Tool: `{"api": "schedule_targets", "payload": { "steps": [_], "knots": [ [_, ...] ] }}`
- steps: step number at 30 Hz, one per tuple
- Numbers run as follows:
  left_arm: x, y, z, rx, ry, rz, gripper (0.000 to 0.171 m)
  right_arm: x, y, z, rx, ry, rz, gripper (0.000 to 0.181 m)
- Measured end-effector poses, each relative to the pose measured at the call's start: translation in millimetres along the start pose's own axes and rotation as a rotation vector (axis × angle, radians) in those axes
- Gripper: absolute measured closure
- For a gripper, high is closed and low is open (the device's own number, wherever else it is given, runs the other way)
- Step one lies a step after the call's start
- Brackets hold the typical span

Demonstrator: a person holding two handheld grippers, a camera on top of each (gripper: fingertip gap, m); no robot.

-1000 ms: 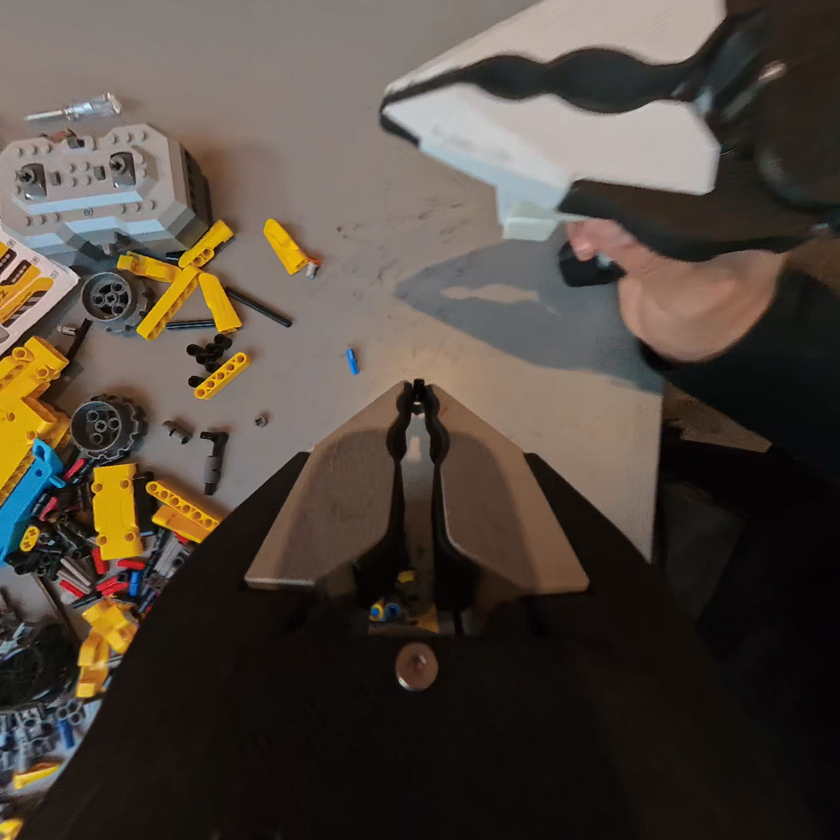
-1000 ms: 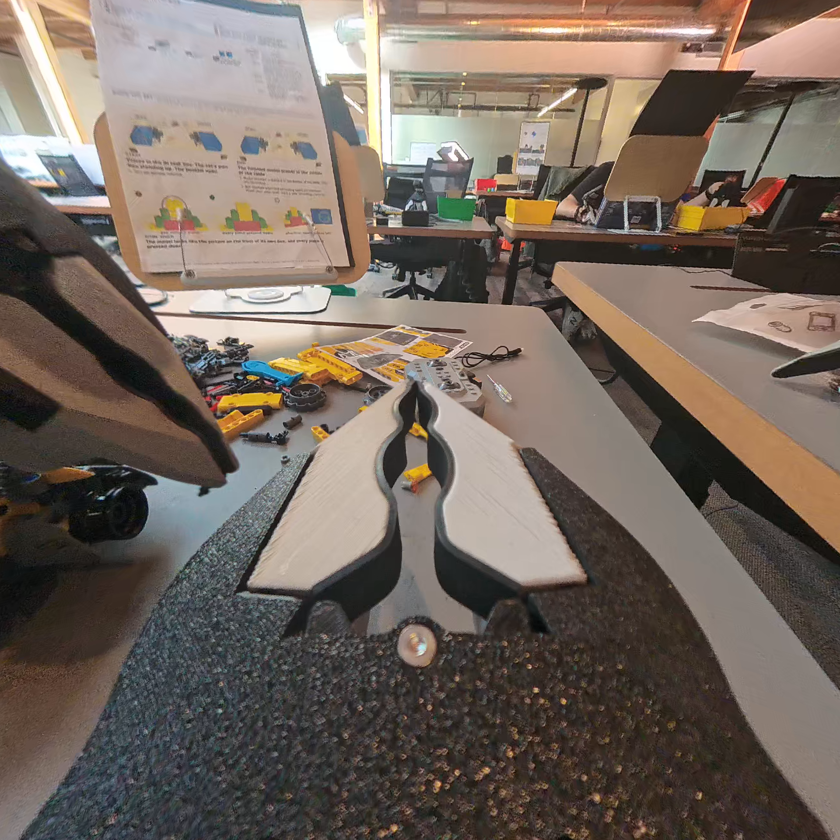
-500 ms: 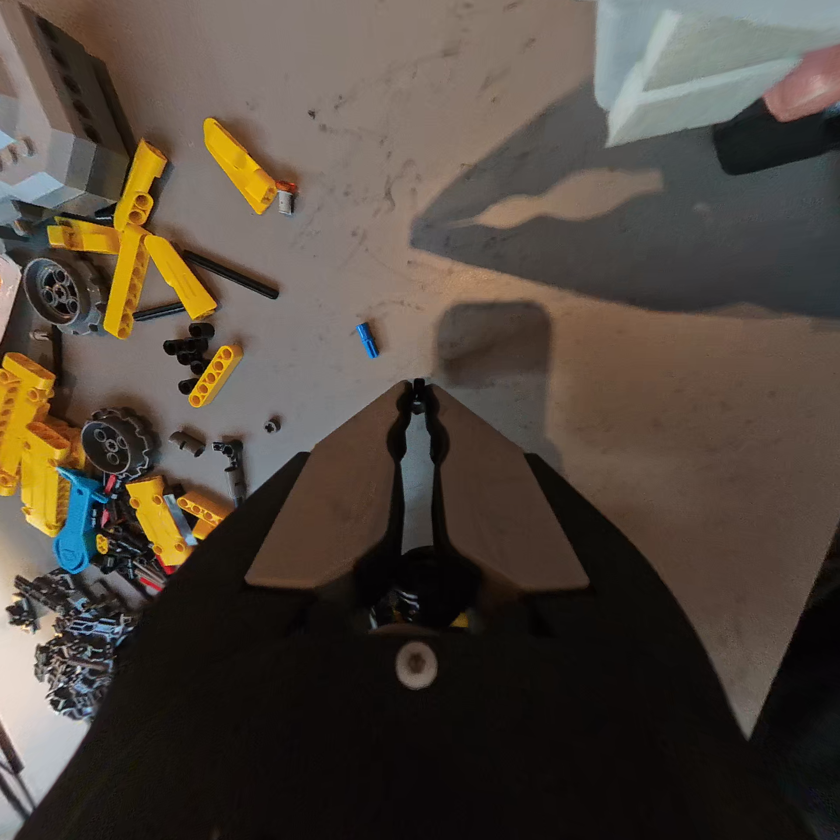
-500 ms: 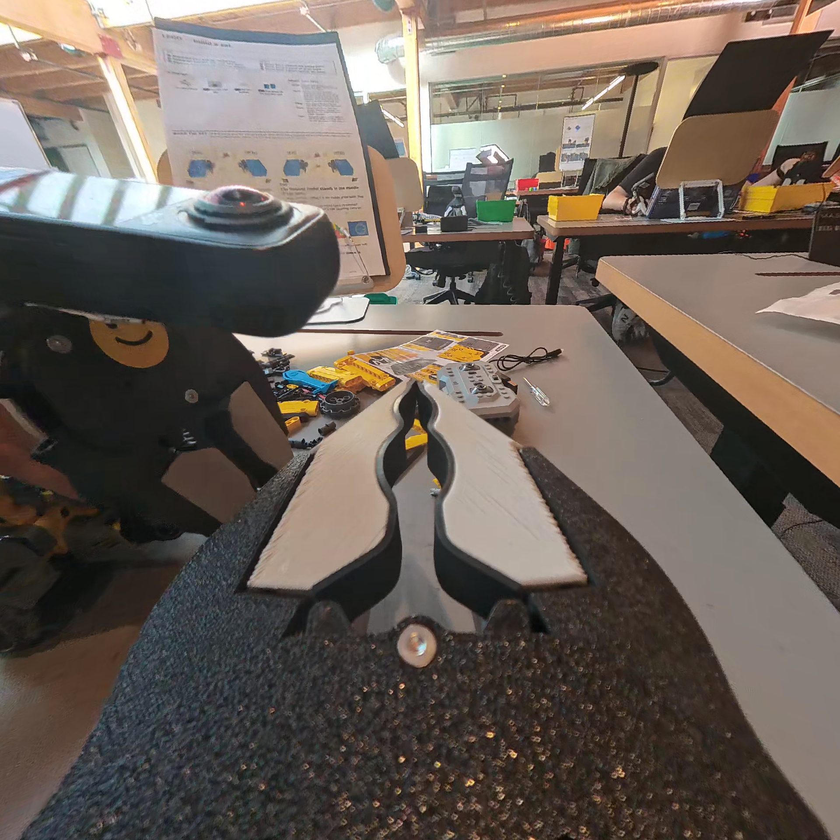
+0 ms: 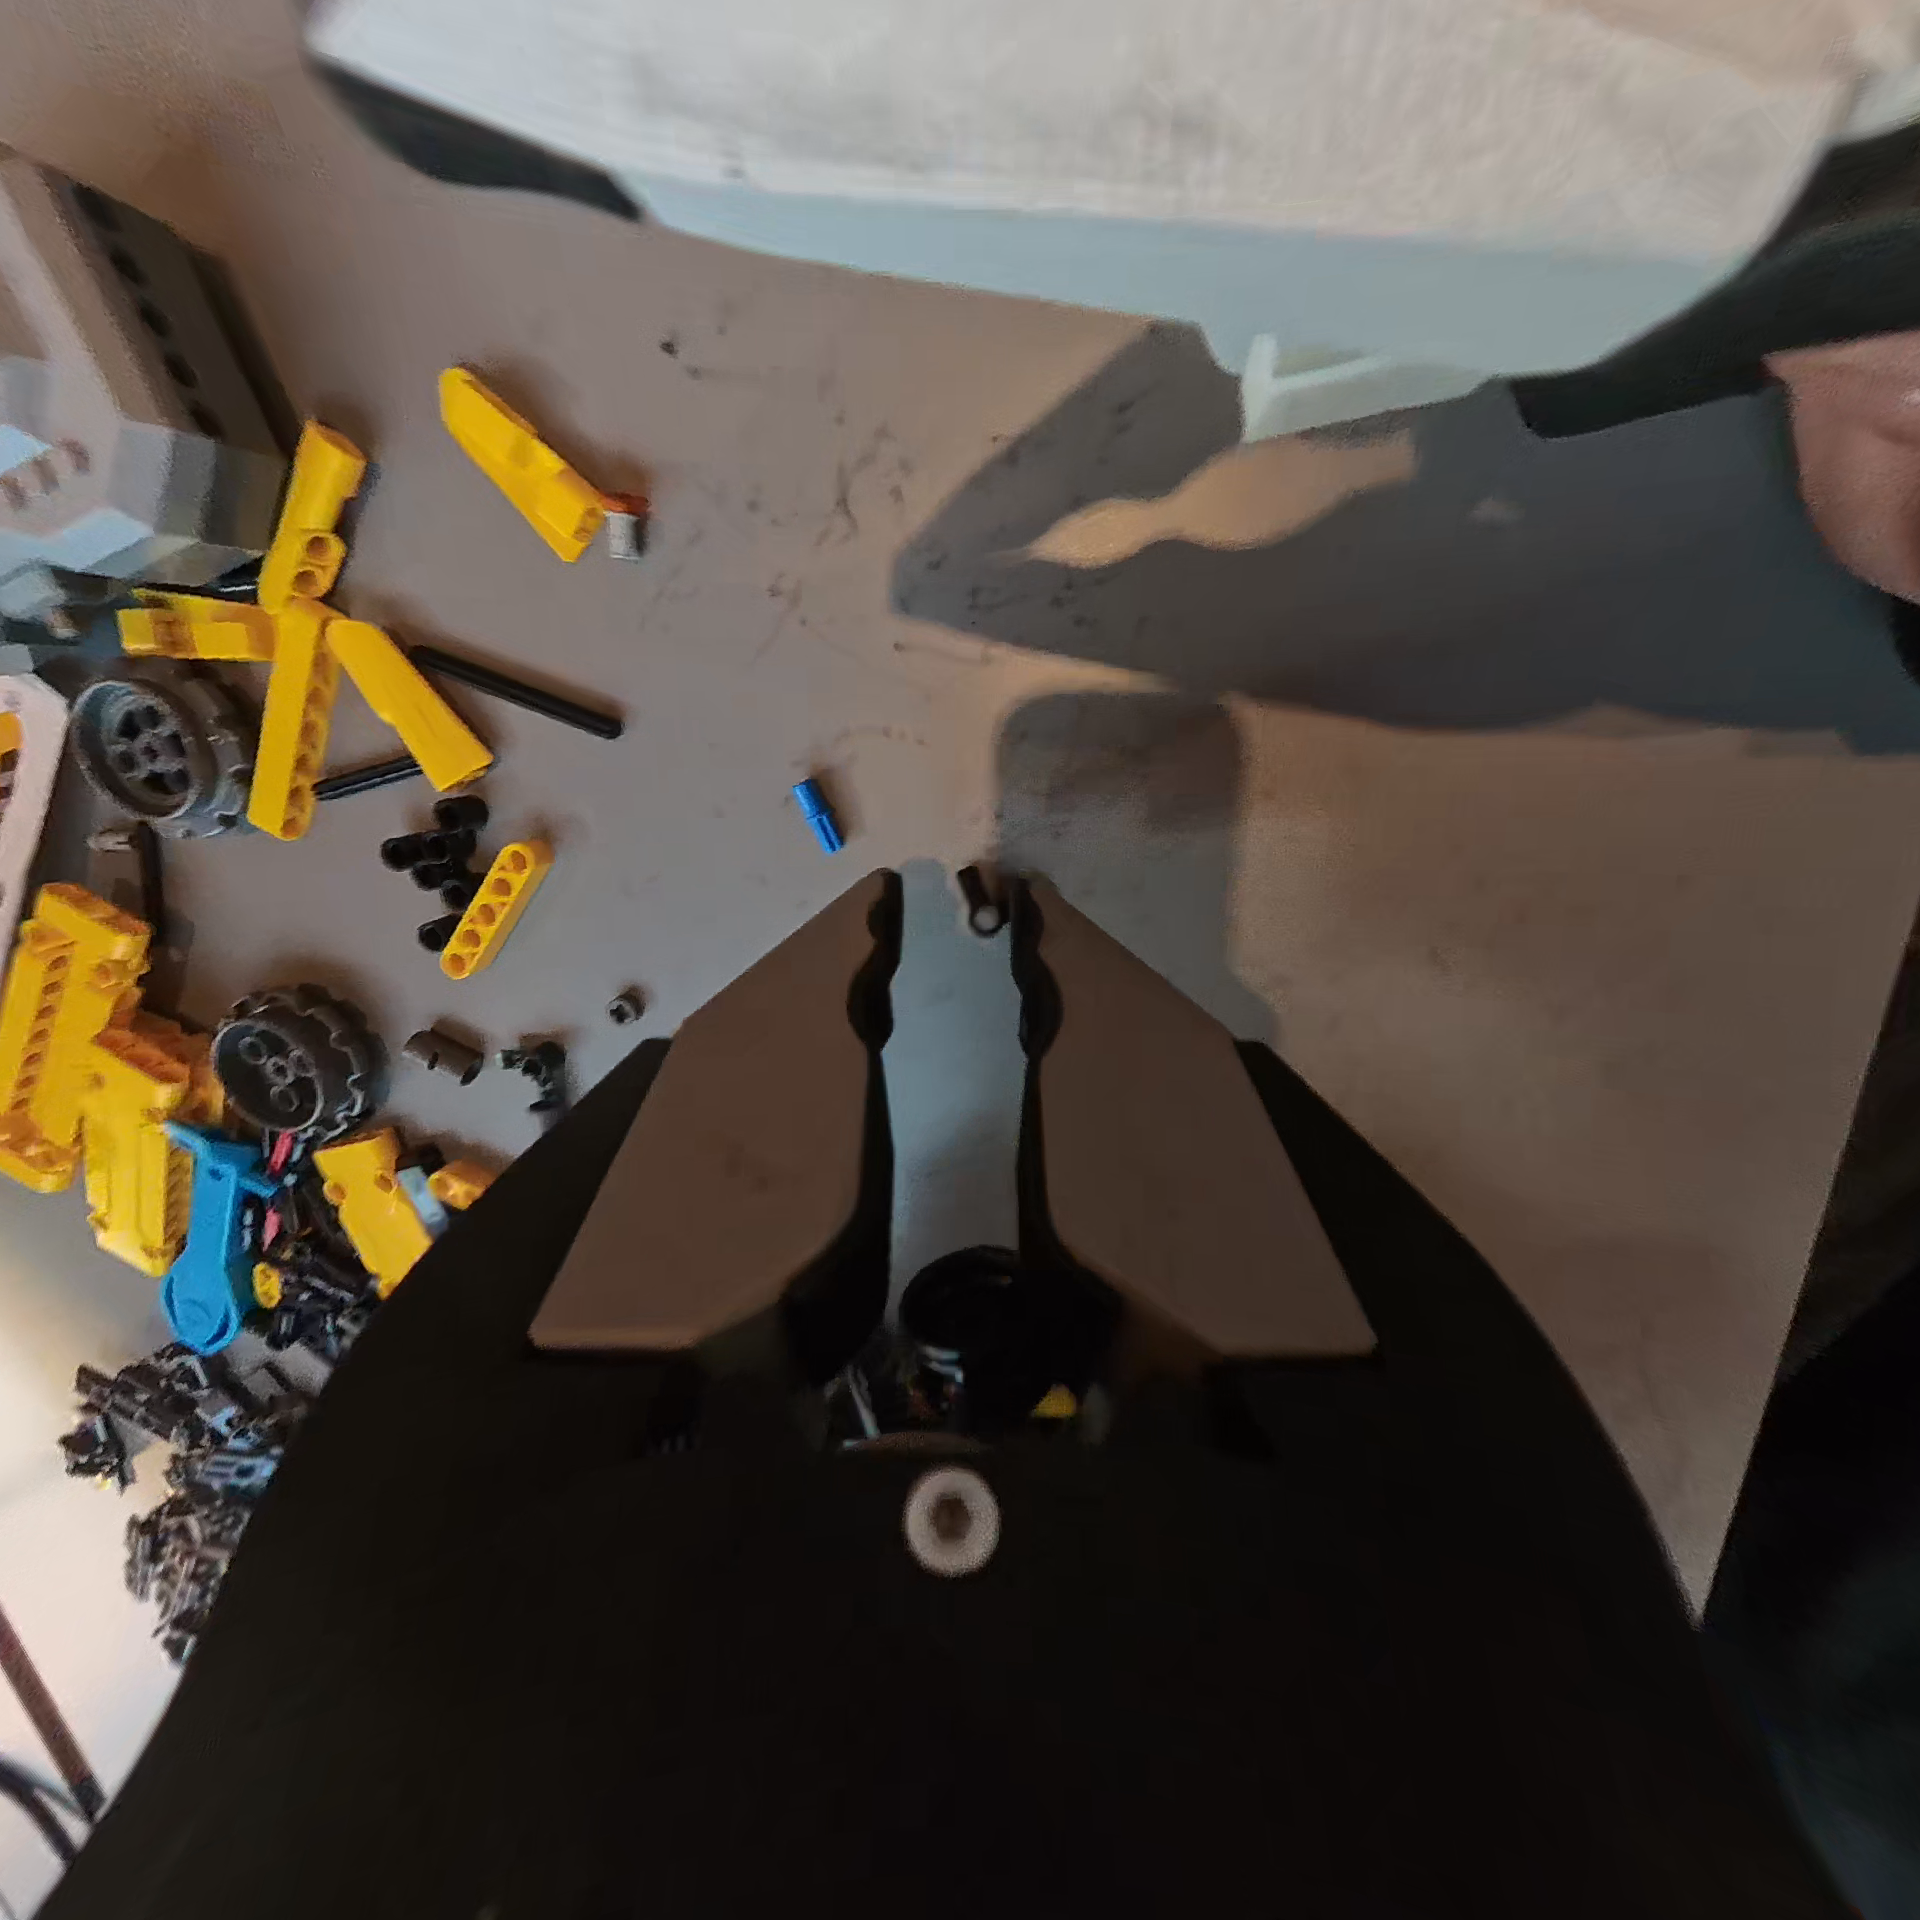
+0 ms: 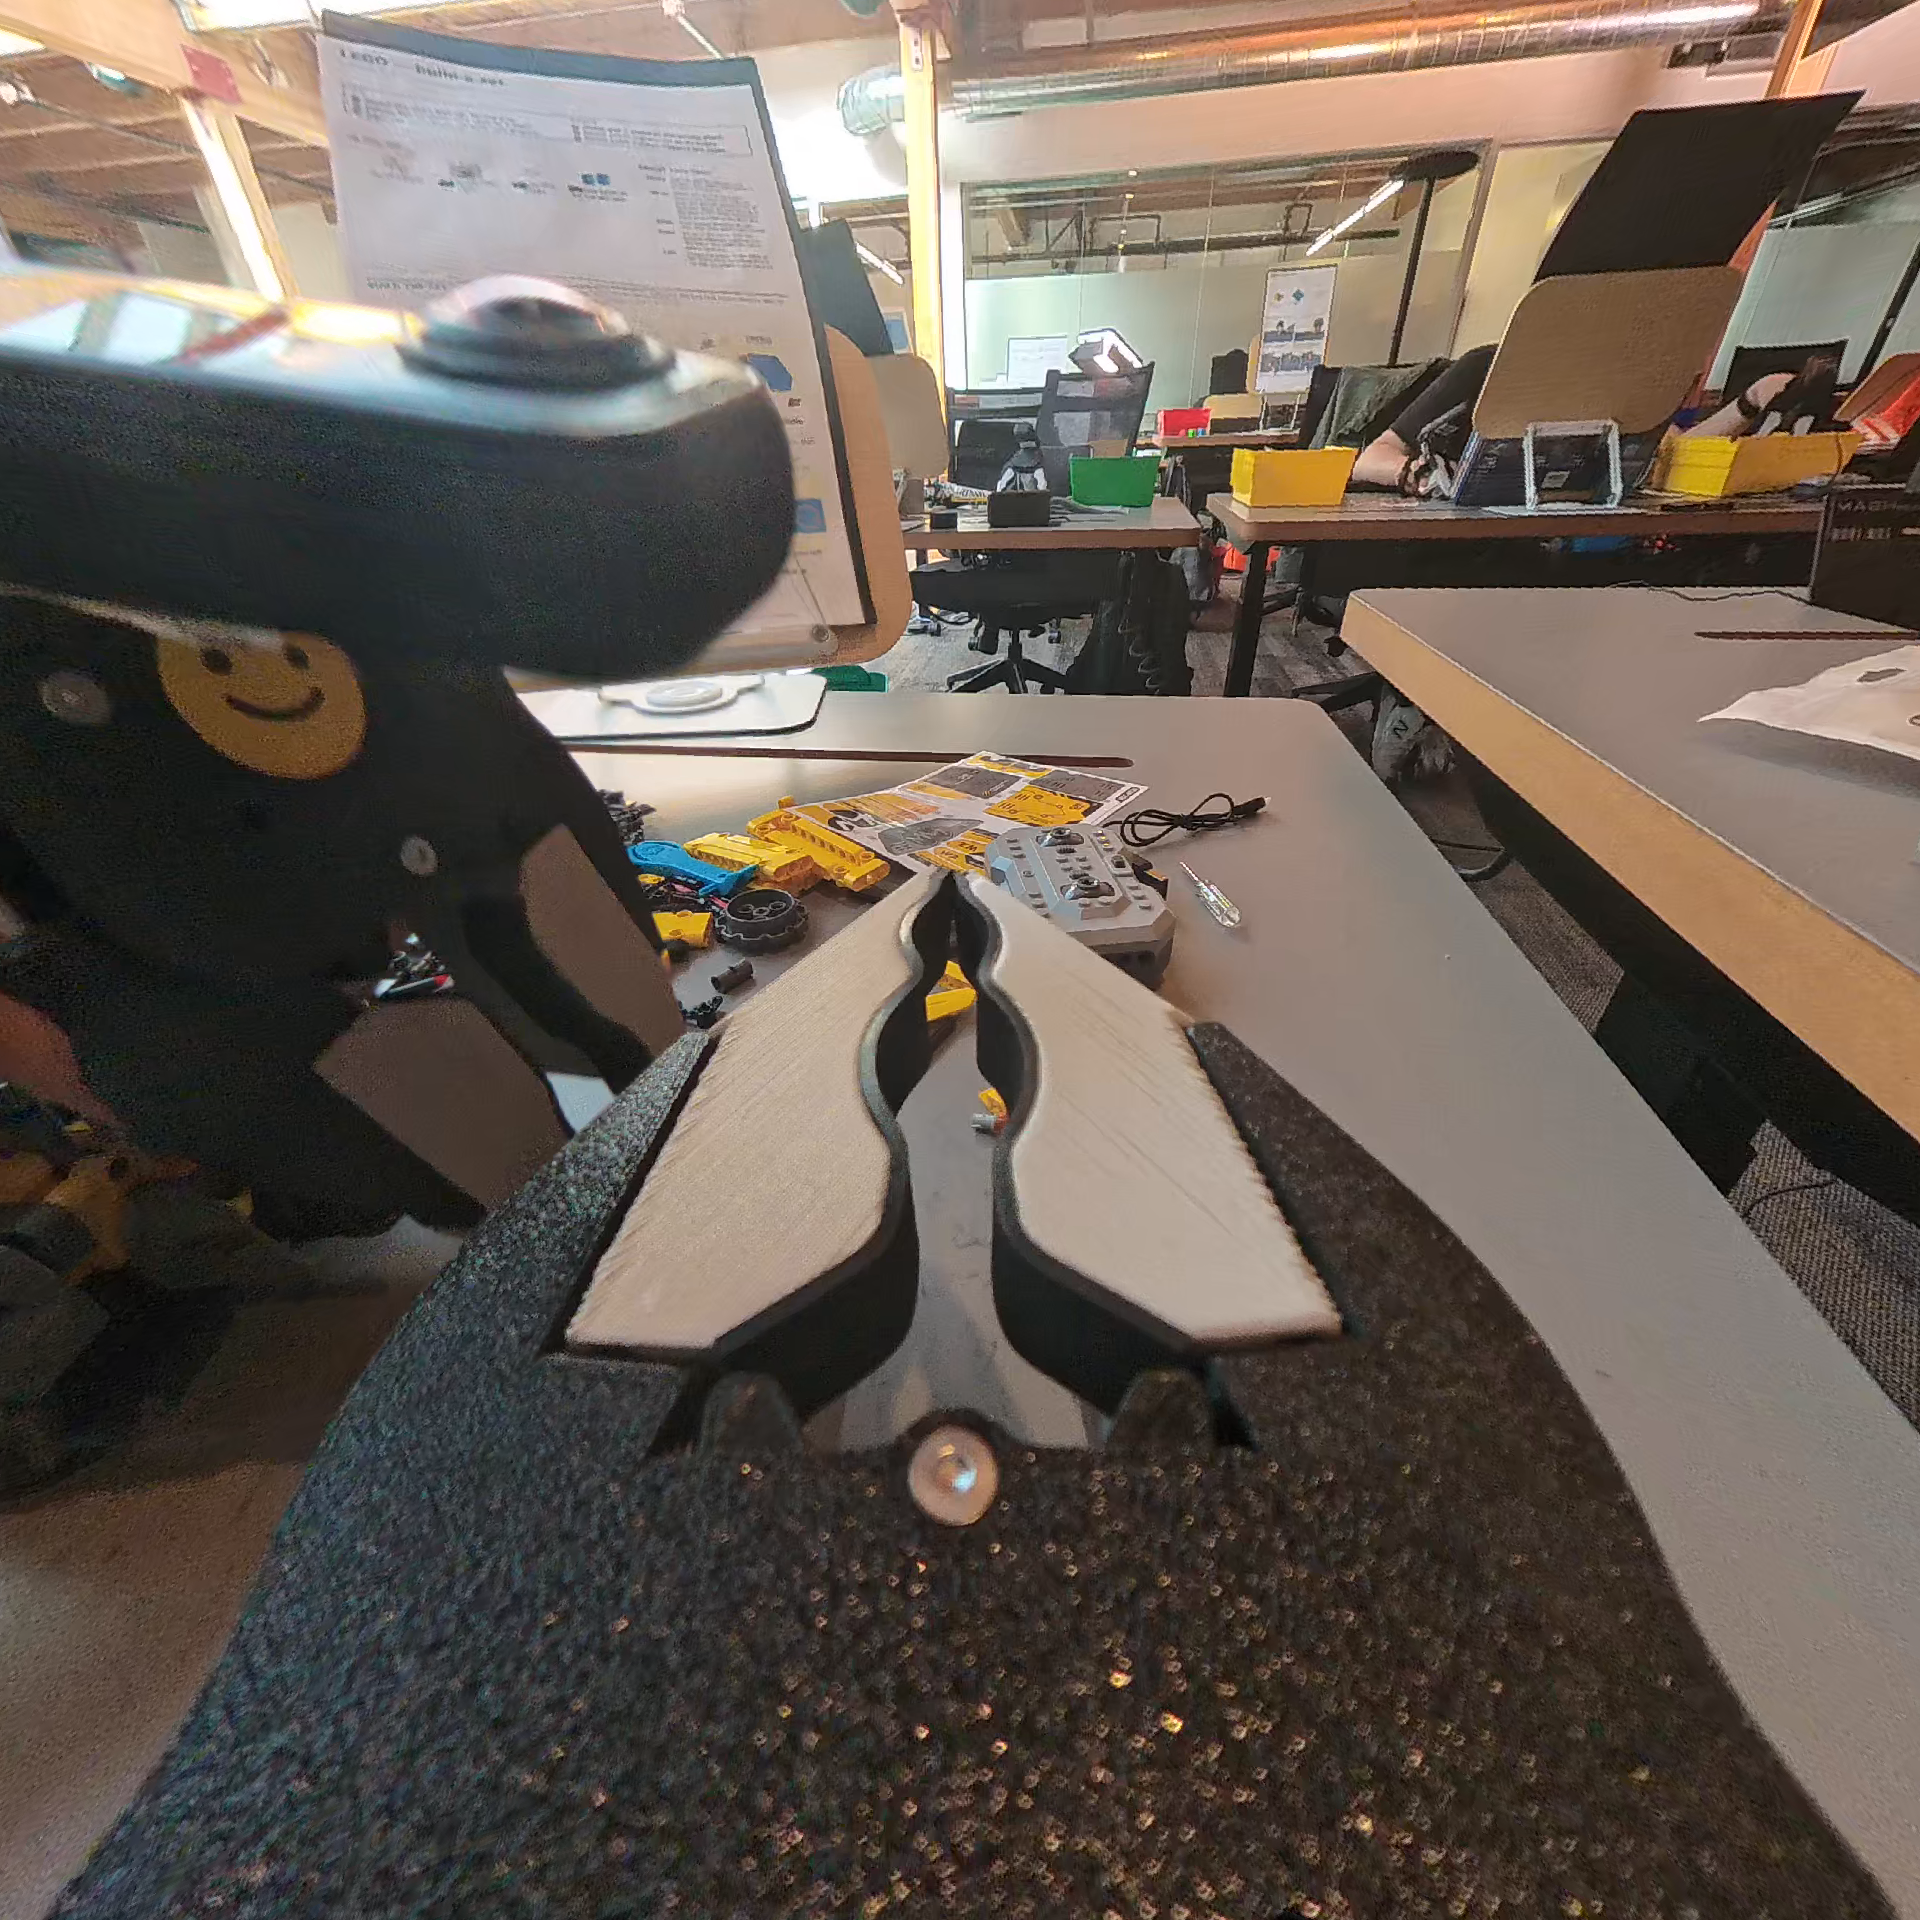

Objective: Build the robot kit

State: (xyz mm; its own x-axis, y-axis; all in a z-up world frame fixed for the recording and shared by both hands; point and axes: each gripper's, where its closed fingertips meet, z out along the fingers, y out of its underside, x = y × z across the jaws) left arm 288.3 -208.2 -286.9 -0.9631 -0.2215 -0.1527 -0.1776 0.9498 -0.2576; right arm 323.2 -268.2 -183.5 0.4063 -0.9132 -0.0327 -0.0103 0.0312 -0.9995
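The left claw (image 5: 951,894) stands narrowly parted above a small black pin (image 5: 979,902) near the table's (image 5: 1455,1039) edge, the right claw (image 6: 951,888) closed and empty; the pin could roll off.

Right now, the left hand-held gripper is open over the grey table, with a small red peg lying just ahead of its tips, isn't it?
Nearly. The peg is blue, not red, as the left wrist view shows. The left hand-held gripper is indeed open over the grey table.
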Motion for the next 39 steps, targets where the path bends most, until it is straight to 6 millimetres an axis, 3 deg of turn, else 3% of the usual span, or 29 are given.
{"api": "schedule_targets", "payload": {
  "steps": [3, 8, 11, 15, 17, 23, 28, 32, 36, 39],
  "knots": [
    [-20.2, -0.9, -34.3, 0.078, -0.079, -0.058, 0.145, -1.3, 0.3, 0.6, -0.002, -0.009, 0.002, 0.181],
    [-50.2, 9.1, -121.4, 0.332, -0.161, -0.166, 0.147, -2.4, -1.1, 0.0, 0.007, -0.021, 0.009, 0.181],
    [-66.0, 39.5, -160.4, 0.453, -0.197, -0.254, 0.143, -3.2, -1.1, 0.1, 0.009, -0.033, 0.019, 0.181],
    [-108.3, 104.3, -210.4, 0.670, -0.325, -0.543, 0.141, -7.9, 0.3, 1.9, 0.001, -0.059, 0.020, 0.181],
    [-121.3, 128.5, -223.5, 0.778, -0.347, -0.639, 0.145, -9.9, 2.2, 3.8, -0.011, -0.064, 0.010, 0.181],
    [-134.6, 180.4, -188.2, 0.678, -0.370, -0.688, 0.145, -11.1, 4.8, 5.3, -0.028, -0.056, -0.013, 0.181],
    [-132.5, 197.3, -148.7, 0.576, -0.264, -0.648, 0.151, -13.1, 9.8, 9.8, -0.056, -0.064, -0.012, 0.181],
    [-132.8, 188.2, -102.1, 0.510, -0.151, -0.630, 0.158, -16.0, 12.8, 12.1, -0.075, -0.067, -0.038, 0.181],
    [-128.5, 157.1, -73.5, 0.501, -0.013, -0.507, 0.162, -16.7, 13.4, 12.3, -0.077, -0.072, -0.036, 0.181],
    [-130.8, 146.0, -46.1, 0.390, 0.034, -0.402, 0.164, -18.6, 14.8, 13.7, -0.086, -0.085, -0.037, 0.181]
  ]
}}
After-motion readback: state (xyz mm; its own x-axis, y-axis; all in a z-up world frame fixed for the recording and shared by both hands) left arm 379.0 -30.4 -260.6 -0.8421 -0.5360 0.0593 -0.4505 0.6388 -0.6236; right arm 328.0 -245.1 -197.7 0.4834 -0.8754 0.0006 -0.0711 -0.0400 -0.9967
